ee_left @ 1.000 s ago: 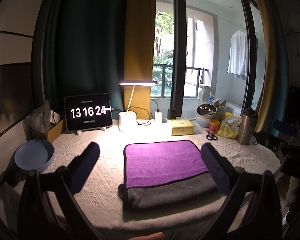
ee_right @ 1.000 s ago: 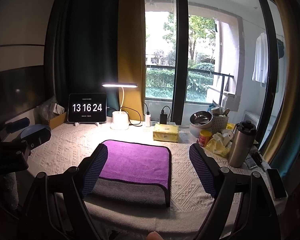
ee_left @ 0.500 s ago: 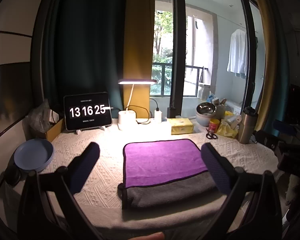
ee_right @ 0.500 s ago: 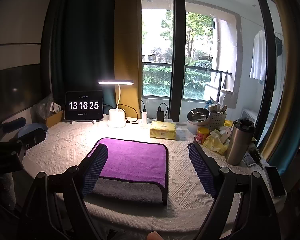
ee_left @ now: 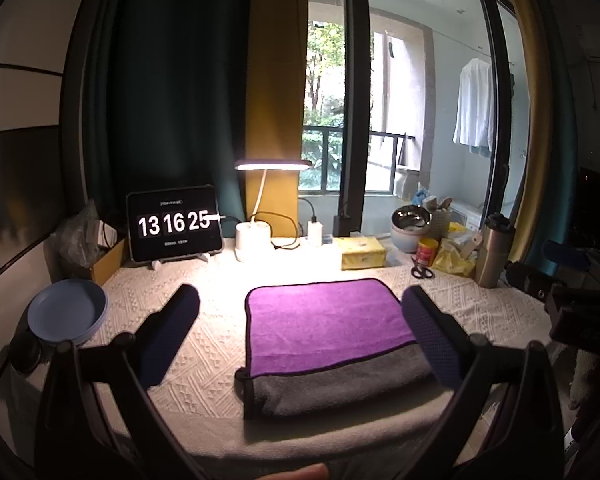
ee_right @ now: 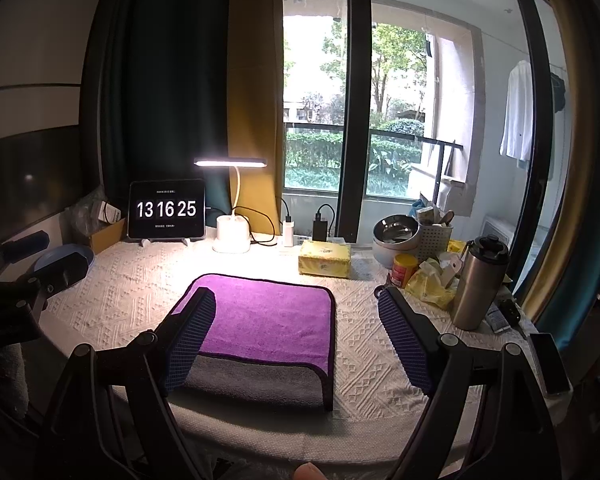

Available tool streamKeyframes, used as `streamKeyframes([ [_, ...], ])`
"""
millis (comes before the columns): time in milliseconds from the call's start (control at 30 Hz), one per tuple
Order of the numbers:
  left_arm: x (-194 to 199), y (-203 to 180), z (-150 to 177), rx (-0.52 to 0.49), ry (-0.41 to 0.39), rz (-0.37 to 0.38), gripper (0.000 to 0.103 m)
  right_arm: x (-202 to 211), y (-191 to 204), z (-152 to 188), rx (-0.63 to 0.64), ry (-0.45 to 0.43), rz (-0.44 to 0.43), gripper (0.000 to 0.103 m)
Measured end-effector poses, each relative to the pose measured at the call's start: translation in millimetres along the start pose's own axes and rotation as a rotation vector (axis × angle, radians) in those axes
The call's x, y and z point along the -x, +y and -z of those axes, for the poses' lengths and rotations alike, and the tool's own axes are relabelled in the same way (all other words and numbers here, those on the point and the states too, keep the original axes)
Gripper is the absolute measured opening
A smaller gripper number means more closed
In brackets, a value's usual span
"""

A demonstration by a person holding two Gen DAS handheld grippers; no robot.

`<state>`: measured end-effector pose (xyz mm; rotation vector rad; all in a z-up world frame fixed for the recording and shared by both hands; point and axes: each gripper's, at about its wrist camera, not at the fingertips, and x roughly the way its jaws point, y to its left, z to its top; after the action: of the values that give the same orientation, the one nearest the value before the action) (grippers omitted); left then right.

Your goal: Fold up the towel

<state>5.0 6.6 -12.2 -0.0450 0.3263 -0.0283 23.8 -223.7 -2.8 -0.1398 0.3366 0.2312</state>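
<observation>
Purple towel (ee_left: 328,320) folded over its grey side on the white tabletop (ee_left: 216,344), left tool (ee_left: 300,308) and right tool (ee_right: 296,312) both spread wide, holding nothing, tablet clock (ee_left: 174,222) at 11 o'clock

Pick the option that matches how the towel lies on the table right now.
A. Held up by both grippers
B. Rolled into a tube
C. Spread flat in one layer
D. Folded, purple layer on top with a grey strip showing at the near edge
D: the towel lies folded, purple on top, with a grey strip along its near edge; both grippers are open and off it.
</observation>
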Motion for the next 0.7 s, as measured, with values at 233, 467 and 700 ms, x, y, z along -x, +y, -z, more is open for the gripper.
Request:
streamKeyframes([
  [233, -1, -2, 1, -0.008, 0.018, 0.004, 0.102, -4, -2, 1, -0.003, 0.011, 0.001, 0.086],
  [467, -29, -1, 7, -0.005, 0.091, 0.025, 0.102, -25, -5, 7, -0.011, 0.066, 0.007, 0.086],
  [700, -61, 2, 20, -0.014, 0.141, 0.022, 0.101, -56, -9, 18, -0.021, 0.138, 0.021, 0.086],
])
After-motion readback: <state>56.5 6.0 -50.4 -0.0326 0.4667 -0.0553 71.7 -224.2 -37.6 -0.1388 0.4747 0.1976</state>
